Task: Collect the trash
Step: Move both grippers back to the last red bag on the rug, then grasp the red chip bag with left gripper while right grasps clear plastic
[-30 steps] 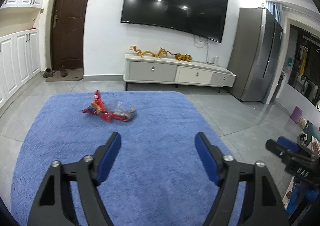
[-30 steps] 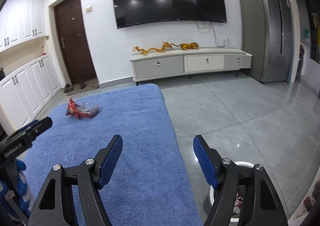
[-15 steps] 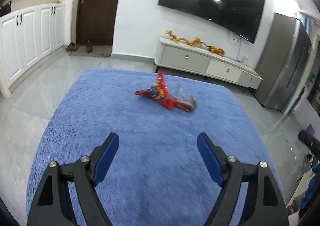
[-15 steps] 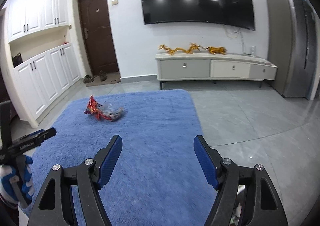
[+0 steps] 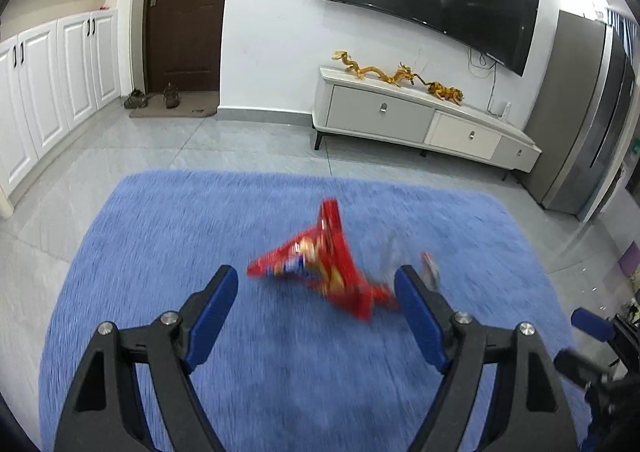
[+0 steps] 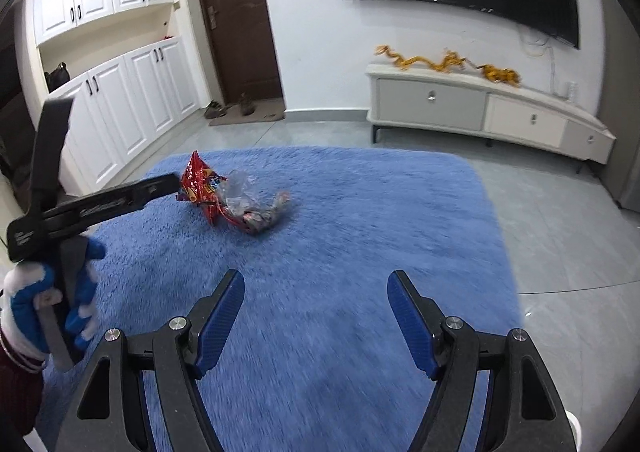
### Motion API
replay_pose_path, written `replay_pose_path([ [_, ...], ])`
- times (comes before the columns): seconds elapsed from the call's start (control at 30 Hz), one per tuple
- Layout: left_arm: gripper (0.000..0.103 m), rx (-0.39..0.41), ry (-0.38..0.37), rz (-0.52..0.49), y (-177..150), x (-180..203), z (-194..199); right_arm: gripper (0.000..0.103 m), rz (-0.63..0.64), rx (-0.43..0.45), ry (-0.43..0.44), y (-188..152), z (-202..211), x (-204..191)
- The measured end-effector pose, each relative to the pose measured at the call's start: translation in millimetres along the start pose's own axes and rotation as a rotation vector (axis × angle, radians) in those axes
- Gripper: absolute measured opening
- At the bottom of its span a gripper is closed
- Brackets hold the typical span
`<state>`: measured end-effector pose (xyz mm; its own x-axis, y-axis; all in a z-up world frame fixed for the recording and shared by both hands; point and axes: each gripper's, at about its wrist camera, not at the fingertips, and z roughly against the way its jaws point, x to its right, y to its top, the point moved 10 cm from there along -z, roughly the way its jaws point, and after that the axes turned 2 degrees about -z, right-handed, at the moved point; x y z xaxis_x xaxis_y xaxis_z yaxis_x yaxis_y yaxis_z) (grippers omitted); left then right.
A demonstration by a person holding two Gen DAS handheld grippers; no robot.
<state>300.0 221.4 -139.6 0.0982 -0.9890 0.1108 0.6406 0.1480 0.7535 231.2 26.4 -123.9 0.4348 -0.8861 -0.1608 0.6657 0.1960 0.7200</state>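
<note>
A crumpled red snack wrapper [image 5: 324,264] lies on the blue rug [image 5: 160,219], with a clear plastic wrapper [image 5: 396,252] beside it on the right. My left gripper [image 5: 316,284] is open, its fingers on either side of the red wrapper, just short of it. In the right wrist view the red wrapper [image 6: 198,181] and clear plastic [image 6: 248,203] lie mid-rug, with the left gripper's finger tip [image 6: 160,185] next to them. My right gripper [image 6: 316,292] is open and empty over the rug, well short of the trash.
A white TV cabinet [image 5: 420,123] with gold dragon figures stands against the far wall under a TV. White cupboards [image 6: 120,99] line the left wall. A brown door [image 5: 184,11] with shoes at it is at the back. A grey fridge [image 5: 588,123] stands at right. Grey tile floor surrounds the rug.
My left gripper has moved forward and down to the red wrapper, which now sits between its open fingers. My right gripper has turned left and moved nearer the trash.
</note>
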Motion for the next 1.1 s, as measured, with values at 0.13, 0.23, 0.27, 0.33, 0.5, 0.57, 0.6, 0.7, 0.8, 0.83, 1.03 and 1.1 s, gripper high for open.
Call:
replay_pose_path([
  [0.13,0.08,-0.016,0.009,-0.027,11.0,-2.2,-33.7,0.072,-0.051,-0.018,0.058,13.3,-31.9,-10.3],
  [0.23,0.08,-0.058,-0.009,0.017,3.3,-12.4,-51.2,0.072,-0.095,-0.018,0.096,24.4,-51.8,-19.2],
  [0.27,0.079,-0.075,-0.016,0.039,-0.4,-17.2,-56.9,0.072,-0.103,-0.018,0.096,27.4,-56.3,-20.5],
  [0.33,0.079,-0.099,-0.019,0.072,-9.1,-26.2,-65.5,0.072,-0.124,-0.026,0.096,32.8,-68.2,-22.9],
  [0.5,0.06,-0.116,-0.075,0.141,-15.4,-36.0,-71.9,0.069,-0.155,-0.059,0.105,36.1,-95.4,-31.3],
  [0.57,0.055,-0.108,-0.08,0.145,-15.9,-36.3,-71.0,0.057,-0.152,-0.075,0.107,34.7,-105.4,-36.0],
  [0.6,0.053,-0.108,-0.085,0.146,-16.0,-35.9,-71.0,0.049,-0.155,-0.087,0.112,33.7,-110.4,-37.7],
  [0.7,0.05,-0.103,-0.092,0.163,-16.2,-39.6,-69.9,0.036,-0.176,-0.106,0.132,28.4,-117.4,-40.6],
  [0.8,0.045,-0.094,-0.092,0.184,-18.6,-44.5,-64.9,0.029,-0.161,-0.099,0.135,27.3,-107.6,-42.3],
  [0.83,0.045,-0.09,-0.085,0.184,-19.4,-44.7,-62.4,0.019,-0.155,-0.098,0.137,26.3,-104.1,-42.5],
  [1.03,0.043,-0.078,-0.085,0.146,-33.3,-32.1,-32.3,0.012,-0.154,-0.061,0.167,18.1,-59.8,-40.4],
  [1.1,0.042,-0.07,-0.082,0.126,-38.5,-25.8,-17.6,0.012,-0.153,-0.048,0.17,15.8,-46.8,-42.3],
])
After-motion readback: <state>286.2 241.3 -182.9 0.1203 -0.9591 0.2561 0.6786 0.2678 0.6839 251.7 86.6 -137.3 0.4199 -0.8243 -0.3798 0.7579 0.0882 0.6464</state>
